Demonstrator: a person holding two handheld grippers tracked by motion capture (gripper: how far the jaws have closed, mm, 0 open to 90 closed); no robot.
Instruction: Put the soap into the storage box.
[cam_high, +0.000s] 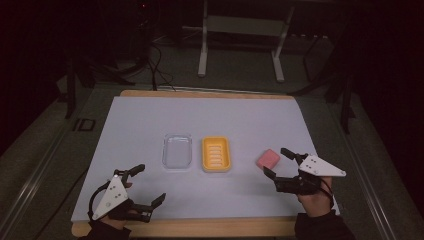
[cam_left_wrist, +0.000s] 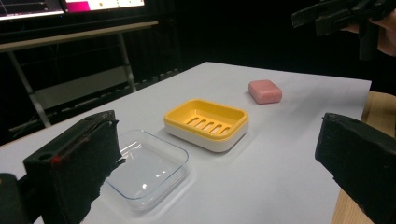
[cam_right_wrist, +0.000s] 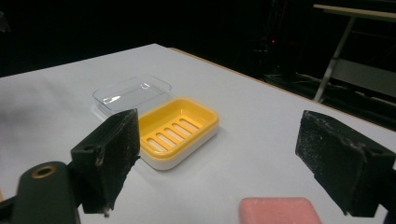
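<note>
My right claw (cam_high: 278, 161) gapes empty just beside the rounded, matte pink soap bar (cam_high: 268, 158). My left claw (cam_high: 149, 183) is open too. Left of the soap sits a slotted yellow plastic dish (cam_high: 216, 154).

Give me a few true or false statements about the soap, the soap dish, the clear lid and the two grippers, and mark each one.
1. The pink soap lies in the yellow dish. False: it lies on the table, apart from the dish.
2. The clear lid sits beside the dish, not on it. True.
3. The right gripper holds the soap. False: its jaws stand open, close to the soap, with nothing held.
4. The dish has slots in its floor. True.
5. The left gripper is shut on the lid. False: its jaws are open, at the near edge of the table.
</note>
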